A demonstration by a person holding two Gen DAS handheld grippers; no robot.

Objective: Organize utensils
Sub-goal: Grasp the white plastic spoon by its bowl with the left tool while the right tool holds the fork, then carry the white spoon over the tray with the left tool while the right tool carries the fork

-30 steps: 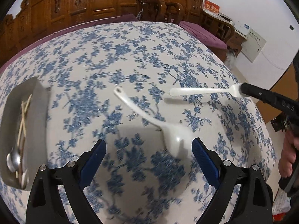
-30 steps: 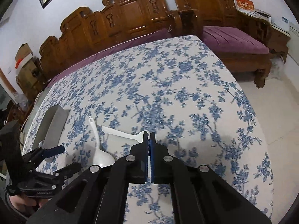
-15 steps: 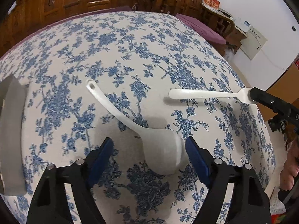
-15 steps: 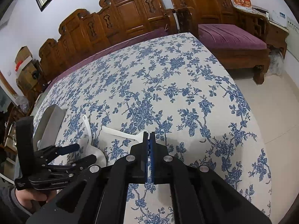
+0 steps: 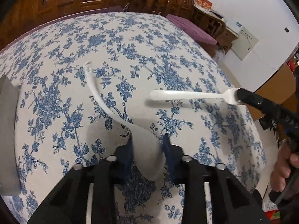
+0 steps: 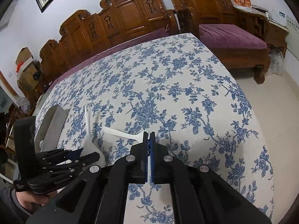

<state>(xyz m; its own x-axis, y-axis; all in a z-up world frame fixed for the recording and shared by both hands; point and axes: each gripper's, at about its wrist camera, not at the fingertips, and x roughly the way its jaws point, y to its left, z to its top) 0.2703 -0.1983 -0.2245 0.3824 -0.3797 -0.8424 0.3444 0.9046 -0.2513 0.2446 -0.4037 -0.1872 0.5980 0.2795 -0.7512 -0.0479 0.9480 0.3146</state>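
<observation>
- White plastic ladle point(image 5: 147, 149) clamped by its bowl between the blue pads point(image 5: 129, 153) of the left gripper point(image 5: 148, 155); handle curves off toward 11 o'clock in the left wrist view, its far end blurred, low over the cloth.
- Same ladle point(image 6: 89, 130) seen in the right wrist view at 9 o'clock, bowl inside the left gripper point(image 6: 84, 154), handle pointing up-frame.
- White plastic fork point(image 6: 121, 133) pinched at its tine end by the right gripper point(image 6: 149, 140), fingers pressed together on it; handle sticks out toward 10 o'clock.
- In the left wrist view the fork point(image 5: 186, 95) sits at 2 o'clock, handle tip pointing to 9 o'clock, shadow on the cloth just under it; the right gripper point(image 5: 241, 98) enters from 3 o'clock.
- Fork and ladle near each other, not touching.
- Grey metal tray point(image 5: 7, 136) at the 9 o'clock edge of the left view; contents not visible there. In the right view the tray point(image 6: 54, 123) is just beyond the left gripper.
- Blue-and-white floral tablecloth point(image 6: 168, 85) covers the whole table.
- Carved wooden bench point(image 6: 119, 18) with a purple cushion at 12 o'clock behind the table.
</observation>
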